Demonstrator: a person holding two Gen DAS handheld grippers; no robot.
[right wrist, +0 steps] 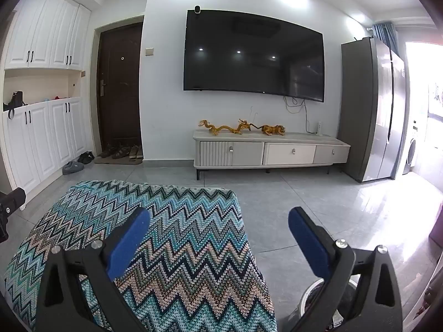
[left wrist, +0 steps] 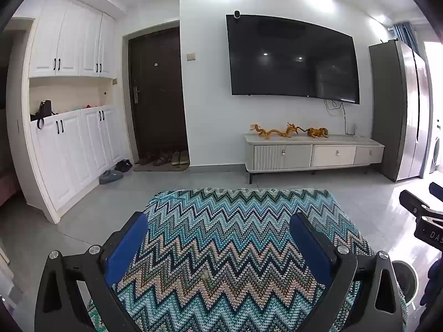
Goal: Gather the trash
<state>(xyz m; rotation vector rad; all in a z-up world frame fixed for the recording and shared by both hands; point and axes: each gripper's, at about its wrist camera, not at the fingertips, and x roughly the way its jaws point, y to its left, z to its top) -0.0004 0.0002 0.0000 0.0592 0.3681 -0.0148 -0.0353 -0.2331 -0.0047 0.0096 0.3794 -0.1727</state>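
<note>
A black television (left wrist: 292,59) fills the wall above a zigzag-knit blanket (left wrist: 229,249). Left gripper (left wrist: 218,238) gapes over it, empty; right gripper (right wrist: 218,235) too, lettered "DAS". Trash bin (right wrist: 318,298) sits beside; no trash visible.

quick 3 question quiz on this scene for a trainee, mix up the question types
1. True or false: the left gripper holds a piece of trash.
2. What stands on the TV stand? A) gold figurines B) a lamp C) books
3. Fill in: a round bin shows low beside the zigzag ____.

Key:
1. False: its jaws are open and empty, as are those of the right gripper.
2. A, the gold figurines.
3. cloth. No trash shows on it.
</note>
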